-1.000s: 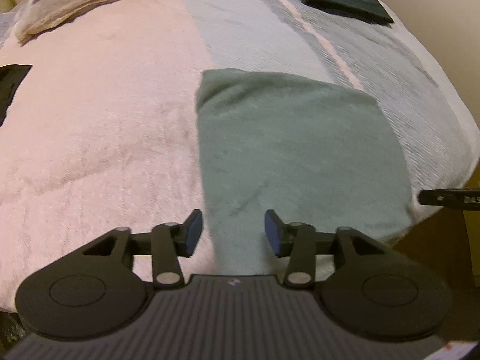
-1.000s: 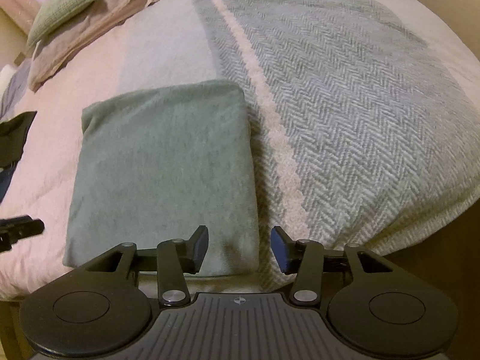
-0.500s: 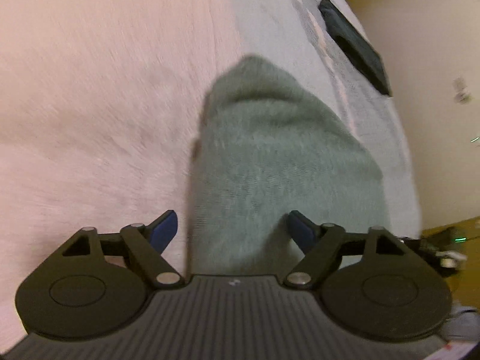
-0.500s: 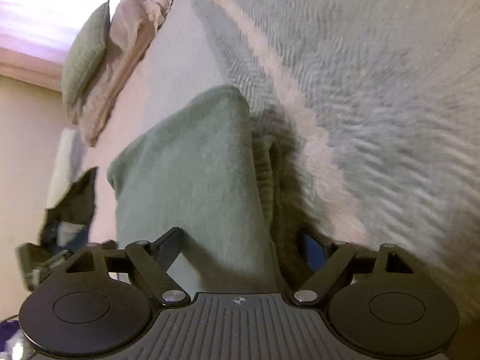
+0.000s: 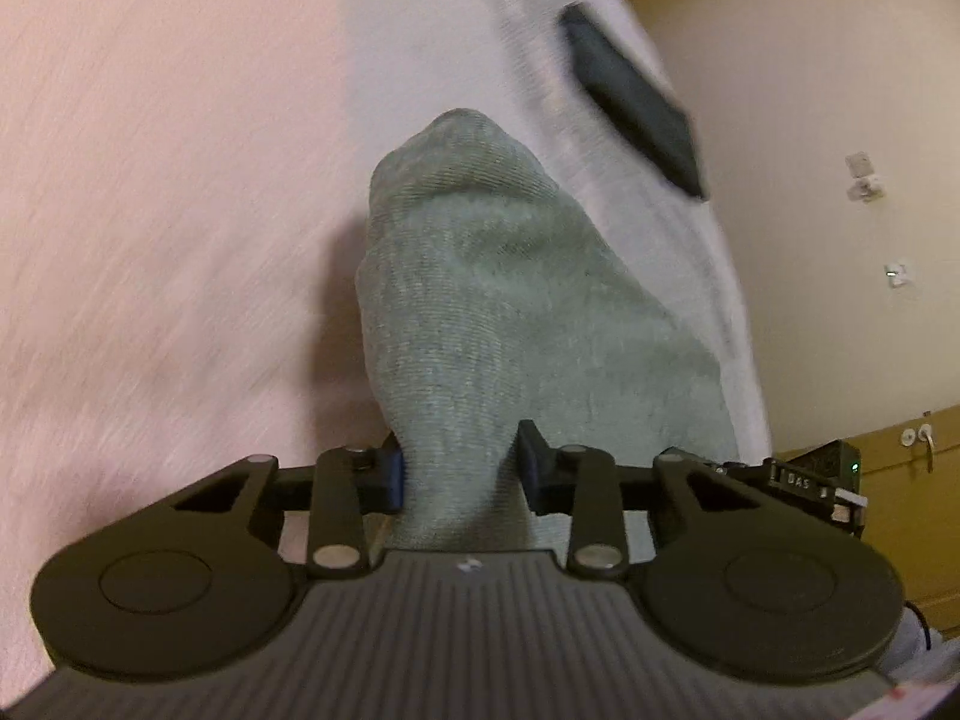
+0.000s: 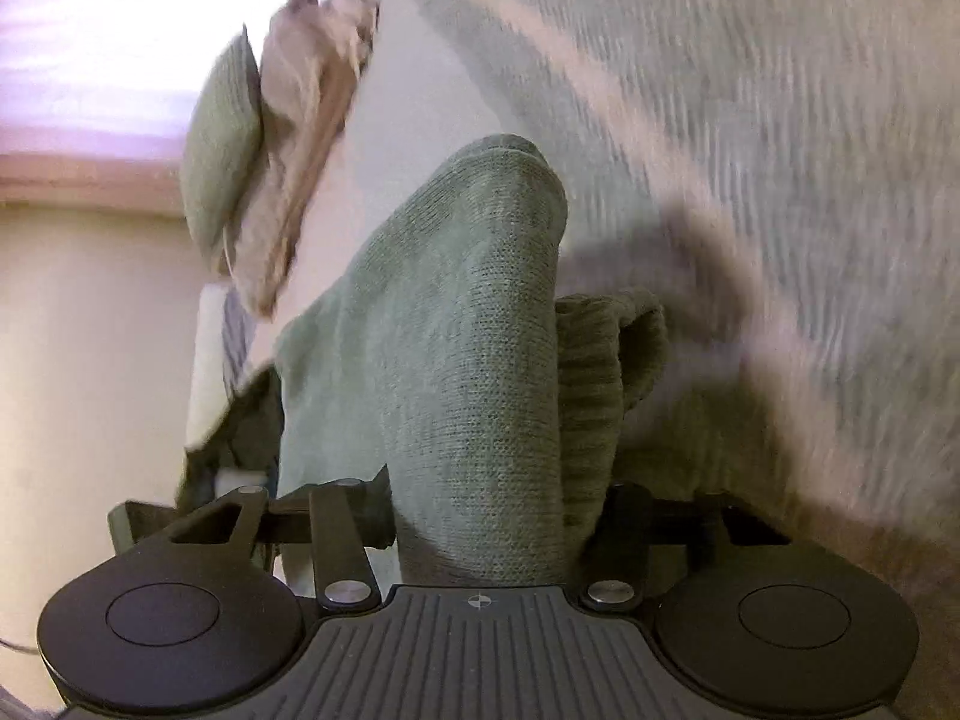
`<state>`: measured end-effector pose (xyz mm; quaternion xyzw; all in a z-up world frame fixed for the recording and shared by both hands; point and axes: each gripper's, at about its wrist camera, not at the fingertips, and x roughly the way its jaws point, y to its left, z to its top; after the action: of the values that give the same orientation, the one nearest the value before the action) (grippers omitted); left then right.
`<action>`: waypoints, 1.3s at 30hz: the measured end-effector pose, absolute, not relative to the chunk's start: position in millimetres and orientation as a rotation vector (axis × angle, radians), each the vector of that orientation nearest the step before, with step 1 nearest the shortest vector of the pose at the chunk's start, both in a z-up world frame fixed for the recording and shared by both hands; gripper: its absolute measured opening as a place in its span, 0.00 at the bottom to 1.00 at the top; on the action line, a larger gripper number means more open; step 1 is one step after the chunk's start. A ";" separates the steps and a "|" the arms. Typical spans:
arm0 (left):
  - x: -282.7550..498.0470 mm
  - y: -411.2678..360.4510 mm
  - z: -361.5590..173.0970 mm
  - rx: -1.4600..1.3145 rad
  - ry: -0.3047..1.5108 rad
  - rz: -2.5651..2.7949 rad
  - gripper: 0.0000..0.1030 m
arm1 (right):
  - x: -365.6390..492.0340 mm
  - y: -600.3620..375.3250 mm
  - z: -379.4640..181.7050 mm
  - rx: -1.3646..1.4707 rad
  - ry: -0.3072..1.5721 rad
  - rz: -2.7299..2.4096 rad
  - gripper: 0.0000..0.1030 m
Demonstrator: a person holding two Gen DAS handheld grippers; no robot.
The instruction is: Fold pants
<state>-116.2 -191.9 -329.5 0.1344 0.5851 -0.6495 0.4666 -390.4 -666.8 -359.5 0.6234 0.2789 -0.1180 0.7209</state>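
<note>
The sage-green folded pants (image 5: 510, 300) lie on the bed, and their near edge bunches up between my left gripper's (image 5: 461, 468) blue-padded fingers. Those jaws are closing and both pads press the cloth from either side. In the right wrist view the same pants (image 6: 468, 330) rise in a thick fold, with a ribbed layer showing on the right. My right gripper (image 6: 498, 510) is also closing, its fingers squeezing that thick bundle at the pants' other near corner.
A pink blanket (image 5: 150, 180) covers the bed's left part and a grey herringbone throw (image 6: 780, 120) its right. A dark folded garment (image 5: 630, 96) lies farther up the bed. Pillows (image 6: 222, 138) sit at the head. A wooden cabinet (image 5: 900, 516) stands beside the bed.
Both grippers dropped onto the pants' near edge, rolled, opened wide, then closed on the cloth. The flat folded pants are now bunched and lifted at that edge.
</note>
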 end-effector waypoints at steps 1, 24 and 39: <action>-124.7 -208.6 -319.0 0.325 1.420 -1.612 0.29 | -392.7 -680.4 -349.2 1.382 0.585 -0.267 0.44; -334.9 -738.4 -346.4 0.241 1.192 -1.728 0.29 | -283.8 -1266.1 -332.5 1.223 0.524 -0.349 0.52; -367.1 -733.0 -309.0 0.392 0.750 -1.695 0.29 | -286.0 -1221.1 -276.0 0.545 0.459 -0.826 0.52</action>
<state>-367.1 -733.0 -309.0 0.1681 0.3215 -0.7262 0.5839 -286.0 -1221.1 -276.0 0.2590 0.2181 -0.3927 0.8551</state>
